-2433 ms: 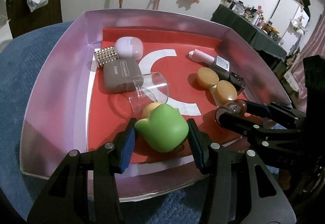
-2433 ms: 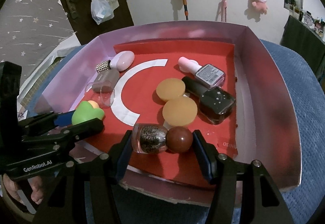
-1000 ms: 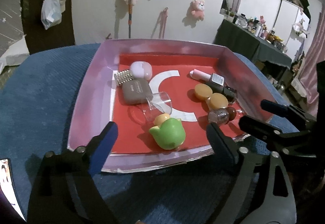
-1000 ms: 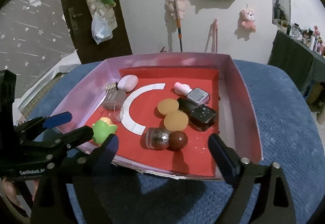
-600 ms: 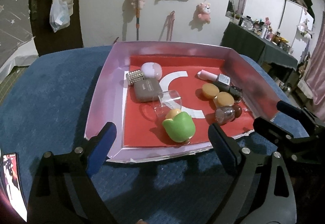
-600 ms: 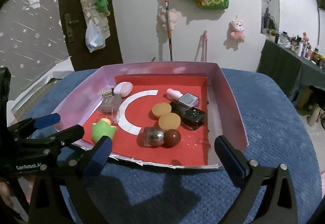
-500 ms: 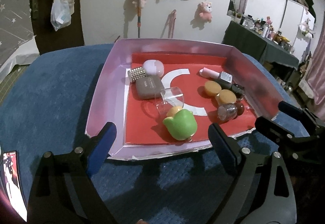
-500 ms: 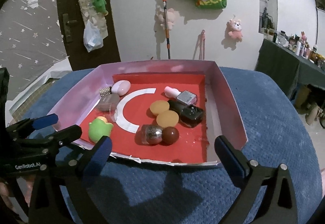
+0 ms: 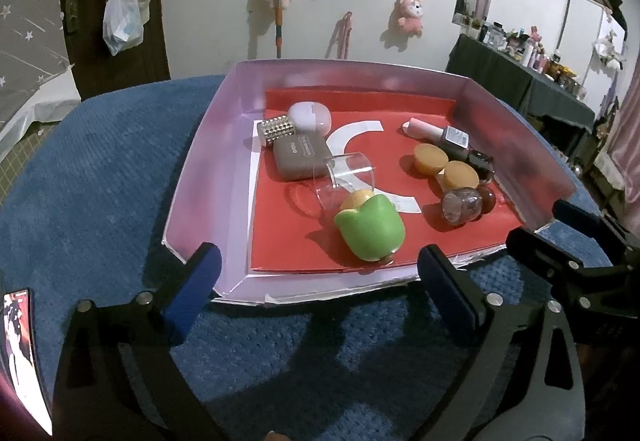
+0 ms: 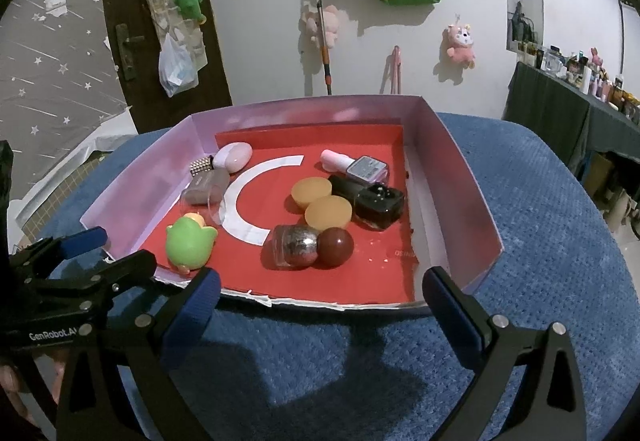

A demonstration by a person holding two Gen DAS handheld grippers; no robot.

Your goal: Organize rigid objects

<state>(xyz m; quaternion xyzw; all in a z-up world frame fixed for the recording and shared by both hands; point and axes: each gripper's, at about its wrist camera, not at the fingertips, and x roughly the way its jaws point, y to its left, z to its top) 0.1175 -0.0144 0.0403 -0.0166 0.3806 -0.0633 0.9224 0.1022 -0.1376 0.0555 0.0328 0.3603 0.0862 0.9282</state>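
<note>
A pink-walled box [image 9: 200, 169] with a red floor sits on a blue cushion; it also shows in the right wrist view [image 10: 452, 161]. Inside lie a green tulip-shaped toy [image 9: 370, 229] [image 10: 190, 241], a round bottle with a brown ball cap [image 9: 466, 203] [image 10: 308, 245], a clear cup [image 9: 346, 177], a grey case [image 9: 302, 159], two orange discs [image 10: 320, 201] and two nail polish bottles [image 10: 368, 185]. My left gripper [image 9: 316, 287] is open and empty, just outside the box's near edge. My right gripper [image 10: 320, 301] is open and empty, also in front of the box.
A lilac case [image 9: 310, 115] and a studded silver cap [image 9: 274, 129] lie at the box's back left. The blue cushion [image 10: 540, 201] spreads around the box. A phone screen [image 9: 18, 353] shows at the far left. A dark table with clutter [image 9: 520, 81] stands at right.
Both grippers have let go, the left of the green toy, the right of the round bottle. They opened wide and drew back out of the box. Both objects now lie on the red floor.
</note>
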